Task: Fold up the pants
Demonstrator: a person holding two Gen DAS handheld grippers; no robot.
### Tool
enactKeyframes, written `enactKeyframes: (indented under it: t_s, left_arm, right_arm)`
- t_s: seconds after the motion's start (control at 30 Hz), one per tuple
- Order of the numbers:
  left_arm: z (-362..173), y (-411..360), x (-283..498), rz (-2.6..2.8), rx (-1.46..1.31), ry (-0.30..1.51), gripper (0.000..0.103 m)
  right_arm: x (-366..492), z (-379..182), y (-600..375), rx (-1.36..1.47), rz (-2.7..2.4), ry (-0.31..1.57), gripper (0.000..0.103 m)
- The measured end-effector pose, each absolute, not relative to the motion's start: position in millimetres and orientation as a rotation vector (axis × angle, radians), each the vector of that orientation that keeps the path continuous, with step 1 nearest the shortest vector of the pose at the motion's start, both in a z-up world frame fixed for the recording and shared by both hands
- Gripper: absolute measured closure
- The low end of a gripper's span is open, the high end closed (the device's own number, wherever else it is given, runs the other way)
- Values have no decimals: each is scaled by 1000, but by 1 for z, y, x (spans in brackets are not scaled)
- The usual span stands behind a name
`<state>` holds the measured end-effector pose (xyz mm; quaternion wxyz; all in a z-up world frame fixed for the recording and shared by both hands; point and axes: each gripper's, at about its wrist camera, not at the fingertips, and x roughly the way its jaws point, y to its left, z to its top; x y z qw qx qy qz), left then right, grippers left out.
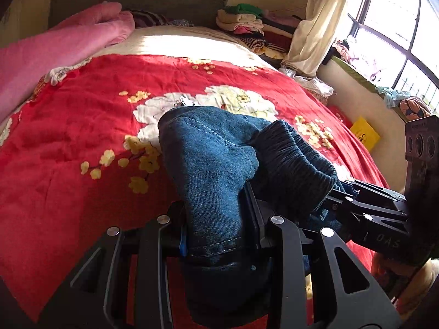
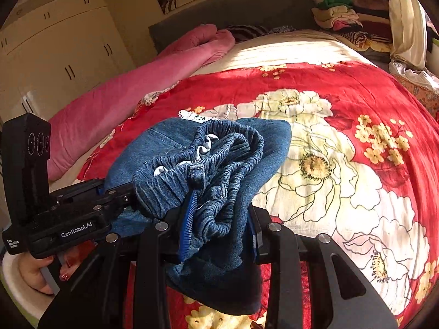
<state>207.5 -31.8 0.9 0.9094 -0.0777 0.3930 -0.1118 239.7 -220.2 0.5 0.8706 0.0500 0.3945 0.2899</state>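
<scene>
Blue denim pants (image 1: 208, 161) with a ribbed elastic waistband (image 2: 219, 150), on a red floral quilted bedspread (image 1: 82, 142). Matt black plastic grippers with shiny metal rivets (image 1: 276, 220). Beside the bedspread, a pink plush blanket (image 1: 55, 46).

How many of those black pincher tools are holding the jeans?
2. The left gripper clamps the jeans near their hem; the right gripper, close beside it, clamps the bunched elastic waistband. Neither is hidden.

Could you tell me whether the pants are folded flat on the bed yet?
No. The pants hang bunched in a crumpled wad, waistband scrunched, pinched by the left claw and right claw above the bedspread.
</scene>
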Motion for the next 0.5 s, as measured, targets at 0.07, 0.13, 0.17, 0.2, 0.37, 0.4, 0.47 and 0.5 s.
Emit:
enactKeyframes:
  t_s: [0.07, 0.13, 0.17, 0.2, 0.37, 0.4, 0.47, 0.5]
  left_arm:
    - [-11, -29, 209, -226, -172, 836, 78]
    - [-17, -25, 207, -231, -191, 840, 75]
    - [-18, -24, 206, -233, -197, 842, 74]
    - [-19, -22, 206, -235, -204, 844, 73]
    - [-20, -20, 207, -238, -207, 846, 70]
    - [-20, -20, 207, -240, -208, 845, 70]
    - [-20, -19, 206, -242, -212, 845, 69]
    - [-20, -19, 207, -243, -214, 845, 69]
  right_arm:
    - [243, -14, -219, 119, 600, 873, 72]
    - [244, -23, -221, 137, 596, 890, 70]
    - [243, -25, -223, 146, 598, 895, 69]
    - [243, -27, -225, 157, 596, 899, 68]
    - [240, -33, -234, 181, 569, 912, 55]
    - [239, -34, -236, 188, 564, 917, 53]
    - [237, -35, -240, 203, 548, 934, 47]
    - [235, -33, -243, 212, 548, 933, 46]
